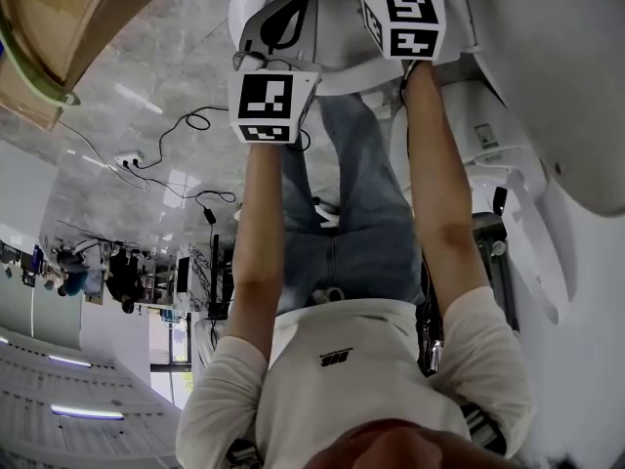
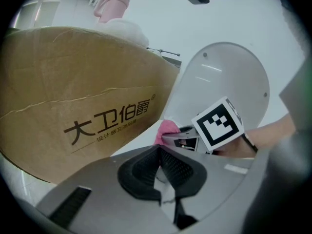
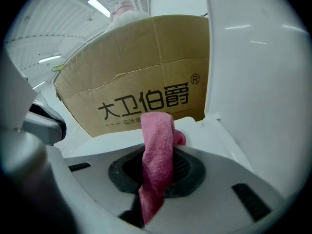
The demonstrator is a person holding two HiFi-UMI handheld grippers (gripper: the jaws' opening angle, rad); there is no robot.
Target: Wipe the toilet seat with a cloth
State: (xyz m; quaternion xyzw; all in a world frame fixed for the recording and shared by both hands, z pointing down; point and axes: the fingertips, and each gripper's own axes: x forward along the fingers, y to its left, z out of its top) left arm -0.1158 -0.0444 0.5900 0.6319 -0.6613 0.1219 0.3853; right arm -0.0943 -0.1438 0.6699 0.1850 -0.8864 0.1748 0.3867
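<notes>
A pink cloth [image 3: 157,152] hangs folded between the jaws of my right gripper [image 3: 157,168], which is shut on it. Its upper end lies against the white toilet seat [image 3: 204,133]. The raised white lid [image 3: 253,77] fills the right side of that view. From the left gripper view I see the same cloth [image 2: 166,129] at the tip of the right gripper [image 2: 187,140], below the lid [image 2: 224,77]. My left gripper [image 2: 158,168] is shut with nothing in it and hangs just left of the right one. In the head view both grippers [image 1: 283,32] [image 1: 402,18] reach to the toilet rim [image 1: 337,74].
A large brown cardboard box [image 2: 73,96] with black print stands close to the left of the toilet, also seen behind the cloth as the box [image 3: 136,77]. A pink cup [image 2: 112,6] shows above it. Cables [image 1: 186,125] lie on the marble floor.
</notes>
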